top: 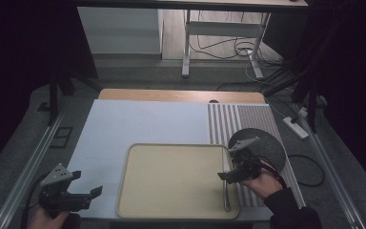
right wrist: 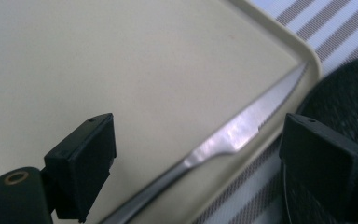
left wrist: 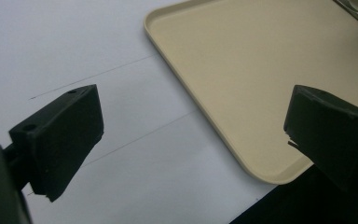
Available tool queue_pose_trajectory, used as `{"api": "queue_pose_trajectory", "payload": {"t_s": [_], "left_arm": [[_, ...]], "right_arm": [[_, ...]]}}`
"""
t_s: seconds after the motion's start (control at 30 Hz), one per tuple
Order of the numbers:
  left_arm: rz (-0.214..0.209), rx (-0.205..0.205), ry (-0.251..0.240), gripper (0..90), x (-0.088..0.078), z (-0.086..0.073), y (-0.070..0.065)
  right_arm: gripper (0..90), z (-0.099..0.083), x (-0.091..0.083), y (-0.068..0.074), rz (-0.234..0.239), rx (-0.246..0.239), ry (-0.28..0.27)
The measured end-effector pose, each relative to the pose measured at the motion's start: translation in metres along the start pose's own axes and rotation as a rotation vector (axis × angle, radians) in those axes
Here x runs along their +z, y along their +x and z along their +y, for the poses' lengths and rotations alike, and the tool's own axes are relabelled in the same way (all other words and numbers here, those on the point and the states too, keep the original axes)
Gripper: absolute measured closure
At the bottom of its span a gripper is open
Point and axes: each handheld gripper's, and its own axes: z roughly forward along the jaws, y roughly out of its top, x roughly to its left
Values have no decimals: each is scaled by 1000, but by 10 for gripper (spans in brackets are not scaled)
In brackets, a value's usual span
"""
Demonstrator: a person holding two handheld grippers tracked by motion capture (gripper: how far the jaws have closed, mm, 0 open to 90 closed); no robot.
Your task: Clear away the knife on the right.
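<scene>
The left gripper [top: 85,184] hovers low over the pale sheet [top: 138,125] that covers the surface, its fingers [left wrist: 60,140] spread wide with nothing between them. In the left gripper view the rounded near corner of the beige tray [left wrist: 242,88] lies just ahead of the gap between those fingers, and the right-hand finger is cut off by the frame edge. A dark area beyond the sheet's edge sits under that finger; what it is cannot be made out.

The right gripper [top: 232,171] hangs over the tray's right edge [top: 171,210], held by a hand [top: 259,183] in a dark sleeve. Its fingers [right wrist: 81,163] are also spread apart and grip nothing. A table knife [right wrist: 233,133] lies on the tray between and just beyond them, running along the tray's right rim; its handle runs out of the bottom of the right gripper view, and in the high view the gripper covers the blade end, leaving only the handle [top: 226,195] visible.

A dark round plate [top: 269,143] rests on the striped mat [top: 233,119] just outside the tray, beside the right finger and partly hidden behind the gripper and hand. The scene is dim, so the plate's surface detail is hard to read.
</scene>
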Motion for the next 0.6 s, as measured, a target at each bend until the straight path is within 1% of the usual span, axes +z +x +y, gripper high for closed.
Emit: {"api": "queue_pose_trajectory", "payload": {"t_s": [0.03, 0.07, 0.13, 0.2, 0.23, 0.27, 0.3, 0.43, 0.53, 0.6], "left_arm": [[0, 0, 0, 43, 0, 0, 0], [0, 0, 1, 43, 0, 0, 0], [0, 0, 1, 43, 0, 0, 0], [0, 0, 1, 43, 0, 0, 0], [0, -1, 1, 43, 0, 0, 0], [0, -1, 1, 43, 0, 0, 0], [-1, 0, 1, 43, 0, 0, 0], [-2, 1, 2, 43, 0, 0, 0], [-3, 2, 3, 43, 0, 0, 0], [-3, 2, 3, 43, 0, 0, 0]], "right_arm": [[105, -3, -2, 0, 1, 7, -11], [83, -10, -8, 0, -6, 18, -27], [71, -12, -10, 0, -10, 17, -30], [32, -18, -14, 0, -18, 28, -42], [25, -25, -19, -1, -24, 47, -49], [25, -25, -19, -1, -24, 47, -49], [5, -31, -24, -3, -33, 67, -59], [0, -41, -32, -5, -49, 100, -88], [0, -45, -36, -6, -57, 112, -100], [0, -51, -41, -7, -74, 128, -109]]}}
